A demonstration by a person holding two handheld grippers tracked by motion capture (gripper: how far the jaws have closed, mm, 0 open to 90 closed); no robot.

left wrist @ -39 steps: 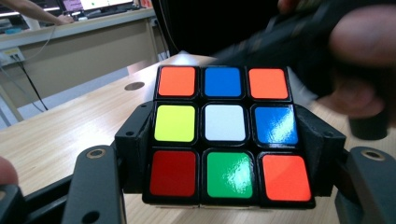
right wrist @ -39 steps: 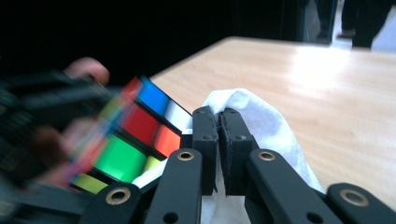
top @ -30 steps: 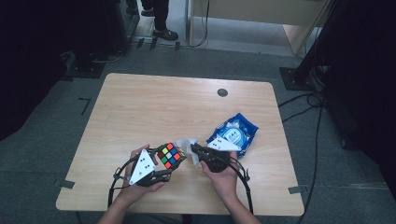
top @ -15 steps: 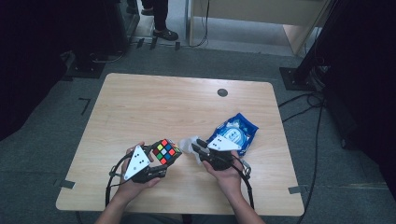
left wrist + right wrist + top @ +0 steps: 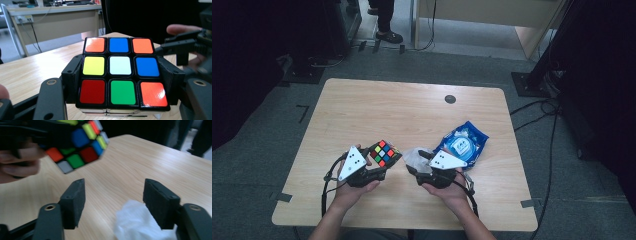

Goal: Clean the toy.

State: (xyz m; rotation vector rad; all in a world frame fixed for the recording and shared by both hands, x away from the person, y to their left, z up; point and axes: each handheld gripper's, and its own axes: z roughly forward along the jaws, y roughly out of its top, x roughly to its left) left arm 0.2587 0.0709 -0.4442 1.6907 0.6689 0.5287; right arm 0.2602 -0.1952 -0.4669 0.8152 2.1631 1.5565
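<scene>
A: Cube [image 5: 382,153] first — where is it?

B: Clamped in the left gripper [image 5: 379,161], lifted off the table [image 5: 377,107] near its front edge. In the left gripper view the two black jaws press on the cube's [image 5: 121,72] left and right sides. The face toward that camera has a white middle square, orange at both top corners, blue between them, yellow and blue on the middle row, then red, green and orange along the bottom.

A: And the right gripper [image 5: 419,161]?

B: Its jaws have just been opening. In the right gripper view they stand well apart with bare wood between them. A crumpled white tissue [image 5: 142,222] lies on the table just beside the right-hand jaw, low in the picture, partly hidden behind it. The pads do not press on it.

A: How do the two grippers sit to each other?

B: Side by side, tips turned toward one another. From above, the tissue [image 5: 417,156] lies between them, nearer the right one. The right gripper view shows the cube [image 5: 80,143] up at the left, tilted and a little blurred, with the person's left hand [image 5: 17,161] beside it.

A: Anything else on the table?

B: A blue packet [image 5: 462,145] with a white label, lying just beyond the right gripper, and a small dark round spot [image 5: 450,99] near the far edge.
</scene>
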